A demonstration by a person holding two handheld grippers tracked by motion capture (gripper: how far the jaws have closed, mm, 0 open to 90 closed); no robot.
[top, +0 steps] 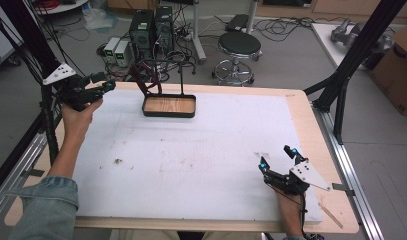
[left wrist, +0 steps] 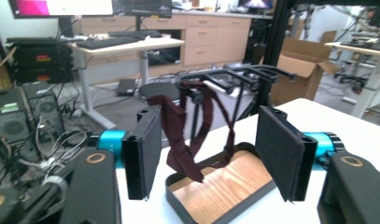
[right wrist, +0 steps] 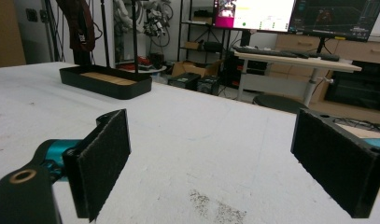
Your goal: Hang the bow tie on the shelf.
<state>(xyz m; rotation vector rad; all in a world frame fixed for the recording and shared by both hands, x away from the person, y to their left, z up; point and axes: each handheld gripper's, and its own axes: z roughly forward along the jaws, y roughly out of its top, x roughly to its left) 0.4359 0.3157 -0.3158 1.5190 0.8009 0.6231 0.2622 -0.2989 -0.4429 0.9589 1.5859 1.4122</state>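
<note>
Maroon fabric, a dark red strap point(left wrist: 185, 135), hangs looped over the arms of a black metal rack point(left wrist: 239, 74) that rises from a shallow black tray with a wooden floor point(top: 169, 106) at the far edge of the white foam-covered table point(top: 191, 165). To its left, the left gripper point(top: 102, 82) is held above the table's far left corner, near the rack but apart from it; its jaws stand moderately wide with nothing pressed between the pads, and the strap shows beyond the gap. At the near right the right gripper point(top: 277, 157) rests low over the foam, jaws spread wide and empty, well apart from the tray.

The strap looks loosely draped, its lower end drooping toward the wooden floor, so my guess is a nudge of the rack could let it slide off. The rack seems light and tall; a jaw or trailing cable catching an arm may tip the whole stand. With the right gripper so far off, nothing steadies the tray.
</note>
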